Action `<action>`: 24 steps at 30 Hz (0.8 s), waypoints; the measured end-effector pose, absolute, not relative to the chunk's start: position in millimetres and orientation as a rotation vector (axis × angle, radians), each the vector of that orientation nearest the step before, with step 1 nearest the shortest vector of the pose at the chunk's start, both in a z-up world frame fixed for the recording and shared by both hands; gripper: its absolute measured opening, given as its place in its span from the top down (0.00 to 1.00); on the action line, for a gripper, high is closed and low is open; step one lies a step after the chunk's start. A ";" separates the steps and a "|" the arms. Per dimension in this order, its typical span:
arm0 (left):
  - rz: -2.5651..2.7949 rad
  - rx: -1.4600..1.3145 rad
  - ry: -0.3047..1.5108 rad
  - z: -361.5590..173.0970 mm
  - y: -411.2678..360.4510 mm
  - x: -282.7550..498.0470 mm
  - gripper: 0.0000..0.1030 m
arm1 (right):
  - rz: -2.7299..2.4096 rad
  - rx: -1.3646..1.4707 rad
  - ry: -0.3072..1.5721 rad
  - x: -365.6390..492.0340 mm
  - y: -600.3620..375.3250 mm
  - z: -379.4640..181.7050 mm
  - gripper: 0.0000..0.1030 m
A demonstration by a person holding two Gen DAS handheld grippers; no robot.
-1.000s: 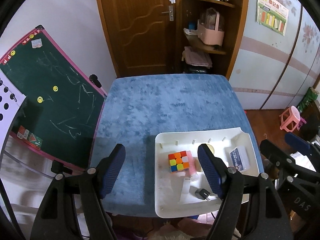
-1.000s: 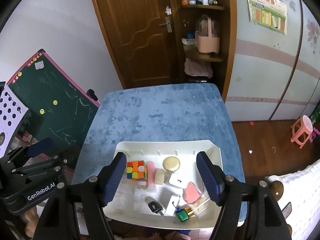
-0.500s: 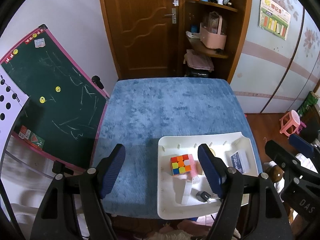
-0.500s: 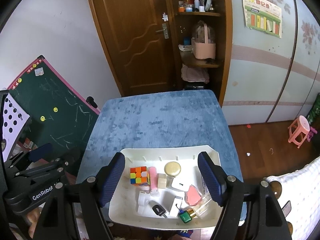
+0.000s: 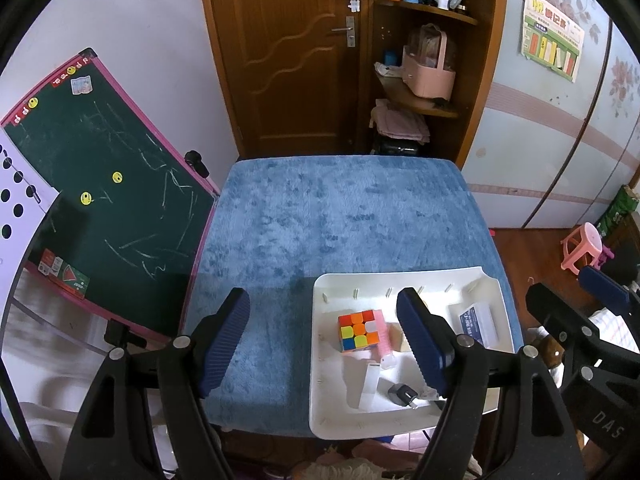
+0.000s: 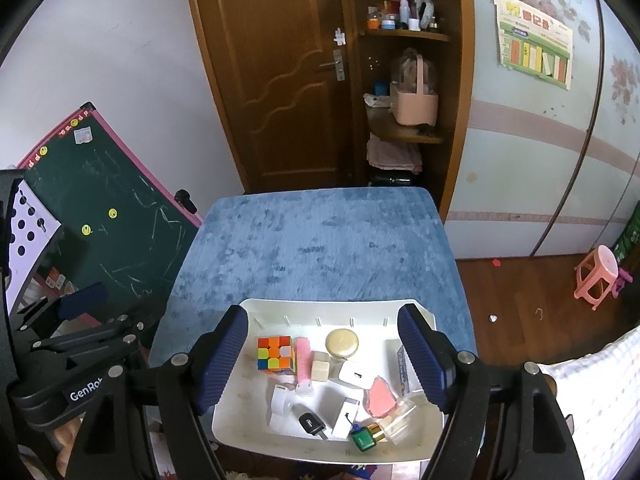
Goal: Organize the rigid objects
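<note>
A white tray point(image 6: 256, 320) of small rigid objects is seen on the near part of a blue plush table point(image 6: 320, 248), below and ahead of the right gripper point(image 6: 324, 350), so that most of its contents are framed between the two blue fingers point(image 6: 224, 352). Just inside the left finger a multicoloured puzzle cube point(image 6: 275, 354) is set, with a pink ribbed stick point(image 6: 303, 360) touching its right side. To the right of the stick a cream cube point(image 6: 321, 365) is placed, and beyond it a round gold tin point(image 6: 341, 342). Nearer the tool a white charger point(image 6: 355, 374), a pink teardrop-shaped piece point(image 6: 380, 396), a black car key point(image 6: 310, 423) and a small green box point(image 6: 363, 439) are found. A white and blue carton point(image 6: 404, 366) is partly hidden behind the right finger.

The right gripper's jaws are held apart, having just been opening, and nothing is pressed between them; they hang above the tray without touching any object.

The left gripper point(image 5: 324, 344) is also held wide apart and empty. From it, the tray point(image 5: 320, 360) is seen off to the right: its right finger point(image 5: 420, 340) stands over the tray's middle, its left finger over bare blue cloth. The puzzle cube point(image 5: 358, 330) is seen just inside the right finger, the carton point(image 5: 478, 322) beyond it.

A green chalkboard point(image 5: 100, 184) is leaned at the left of the table, and a brown door point(image 5: 288, 52) is seen beyond its far edge.
</note>
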State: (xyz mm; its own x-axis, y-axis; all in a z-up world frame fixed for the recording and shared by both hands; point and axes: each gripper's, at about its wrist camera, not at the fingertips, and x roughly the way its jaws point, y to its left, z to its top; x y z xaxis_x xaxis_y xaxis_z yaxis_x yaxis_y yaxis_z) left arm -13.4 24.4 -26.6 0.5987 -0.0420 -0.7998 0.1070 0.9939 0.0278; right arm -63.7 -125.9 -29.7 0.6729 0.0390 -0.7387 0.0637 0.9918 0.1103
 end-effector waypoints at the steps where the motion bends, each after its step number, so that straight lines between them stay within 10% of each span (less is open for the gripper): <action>1: -0.088 0.075 0.925 -26.5 24.3 -13.3 0.23 | -0.013 0.129 0.833 -63.7 -126.3 -29.5 0.24; 24: -0.086 0.078 0.932 -28.0 20.0 -13.5 0.23 | -0.014 0.131 0.834 -63.1 -126.8 -29.3 0.24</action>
State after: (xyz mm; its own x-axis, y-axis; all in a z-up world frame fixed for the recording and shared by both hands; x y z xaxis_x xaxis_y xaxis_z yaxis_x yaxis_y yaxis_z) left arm -13.5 20.0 -28.0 0.5929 -0.0398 -0.8043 0.1078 0.9937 0.0302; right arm -63.1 -126.8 -29.3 0.6726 0.0391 -0.7390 0.0635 0.9919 0.1103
